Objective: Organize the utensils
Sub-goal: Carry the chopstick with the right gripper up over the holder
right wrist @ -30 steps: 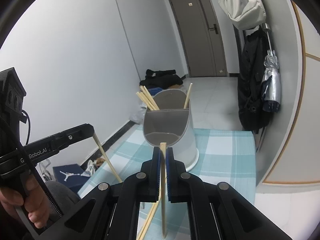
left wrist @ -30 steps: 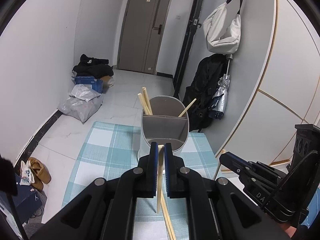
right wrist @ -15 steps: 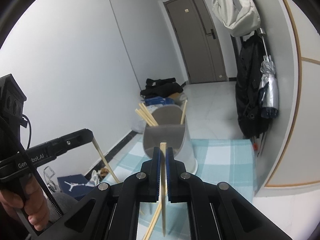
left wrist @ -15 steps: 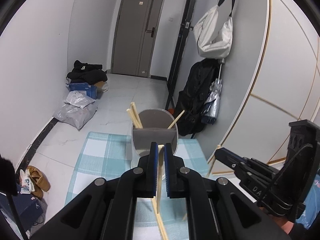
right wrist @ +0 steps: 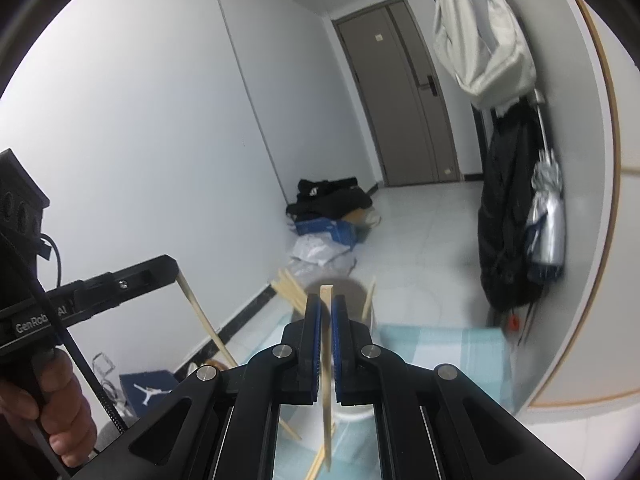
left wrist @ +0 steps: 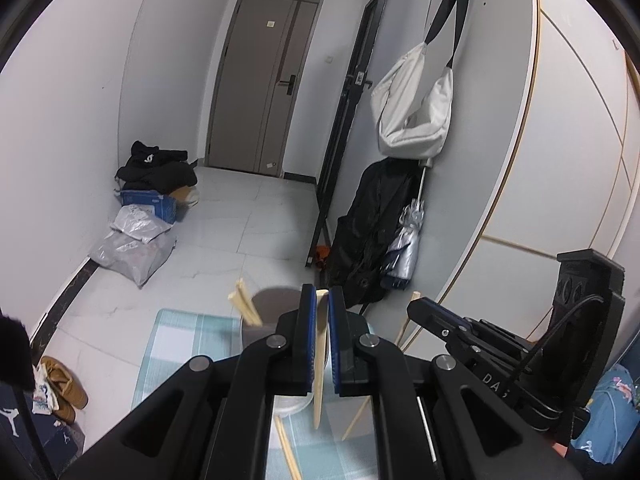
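Checked cloth (left wrist: 180,332) – holder (left wrist: 276,304), loose chopstick (left wrist: 288,454)

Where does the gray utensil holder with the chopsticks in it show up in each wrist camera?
Left wrist: the utensil holder sits low center, just behind the left gripper.
Right wrist: the holder sits low center, behind the right gripper.
Shared landmark: checkered tablecloth.

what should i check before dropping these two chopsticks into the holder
1. Left gripper grip on its chopstick: ok, pinched between the pads.
2. Right gripper grip on its chopstick: ok, pinched.
3. Both tips pointing down: ok.
4. Tips over the holder opening: cannot tell, grippers hide most of it.
5. Room among chopsticks already inside: cannot tell.
6. Loose chopsticks left on the checked cloth: not ok, at least one remains.
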